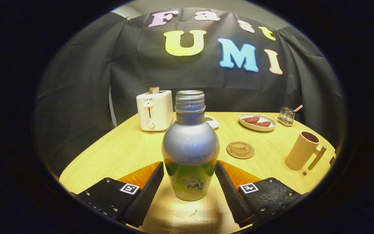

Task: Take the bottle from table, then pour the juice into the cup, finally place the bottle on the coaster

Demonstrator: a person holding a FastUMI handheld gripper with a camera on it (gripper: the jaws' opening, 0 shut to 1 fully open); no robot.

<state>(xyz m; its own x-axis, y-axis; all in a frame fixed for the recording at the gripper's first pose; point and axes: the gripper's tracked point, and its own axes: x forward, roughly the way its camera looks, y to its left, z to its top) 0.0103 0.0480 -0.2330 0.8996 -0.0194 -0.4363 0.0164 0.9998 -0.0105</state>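
Observation:
A capless bottle with a silver top and a green label stands upright between my fingers, its base on the wooden table. My gripper is shut on the bottle, both fingertips pressing on its sides at label height. Beyond the bottle to the right lies a round cork coaster. Further right, near the table's edge, stands a beige cup with its handle turned right.
A white toaster with a slice in it stands at the back left. A small white dish peeks out behind the bottle. A white plate of sausages and a wire holder sit at the back right.

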